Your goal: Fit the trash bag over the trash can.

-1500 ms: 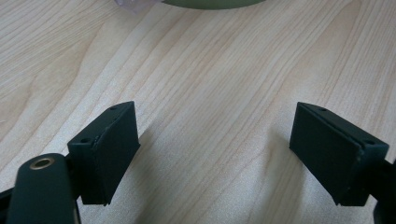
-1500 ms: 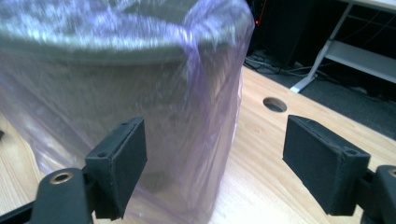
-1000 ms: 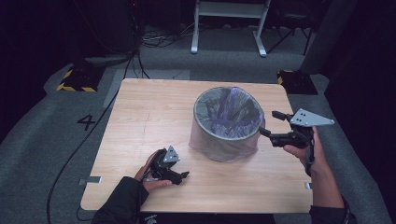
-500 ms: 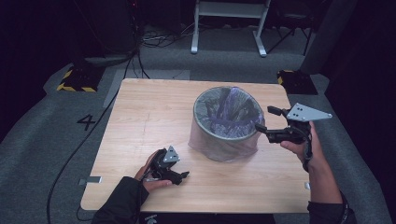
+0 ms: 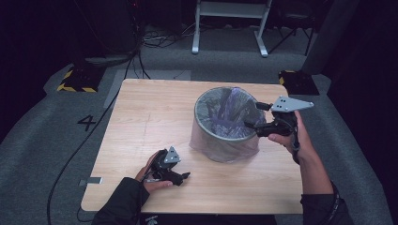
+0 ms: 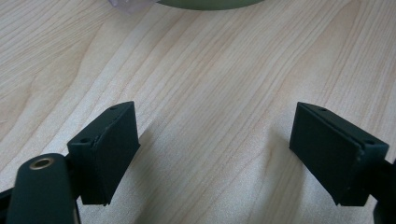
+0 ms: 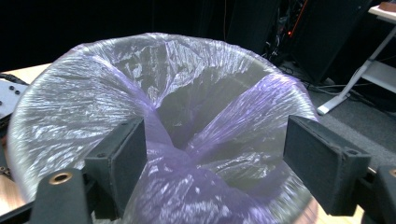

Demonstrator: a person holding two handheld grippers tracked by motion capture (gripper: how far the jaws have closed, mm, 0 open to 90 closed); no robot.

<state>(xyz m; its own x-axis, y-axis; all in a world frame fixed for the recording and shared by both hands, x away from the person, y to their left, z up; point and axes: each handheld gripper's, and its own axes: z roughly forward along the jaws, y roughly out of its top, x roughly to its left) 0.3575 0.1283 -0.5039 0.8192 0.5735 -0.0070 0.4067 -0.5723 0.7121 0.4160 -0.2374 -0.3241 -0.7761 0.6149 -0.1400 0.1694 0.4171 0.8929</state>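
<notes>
Above the bin [image 5: 224, 125], the right gripper [image 5: 256, 116] is held wide open and is best closed squarely on the purple liner [image 7: 205, 154]; the left gripper [image 5: 184, 177] is rested open.

The bench [image 5: 155, 117] is pale wood with fine grain. On it, the bin [image 5: 224, 124] wears a translucent purple liner [image 7: 196, 140] that glints white. Both grippers [image 5: 263, 116] [image 5: 171, 168] have black jaws and grey plates. Left of the bench, the grey floor [image 5: 47, 140] bears a black "4" [image 5: 87, 123].
</notes>
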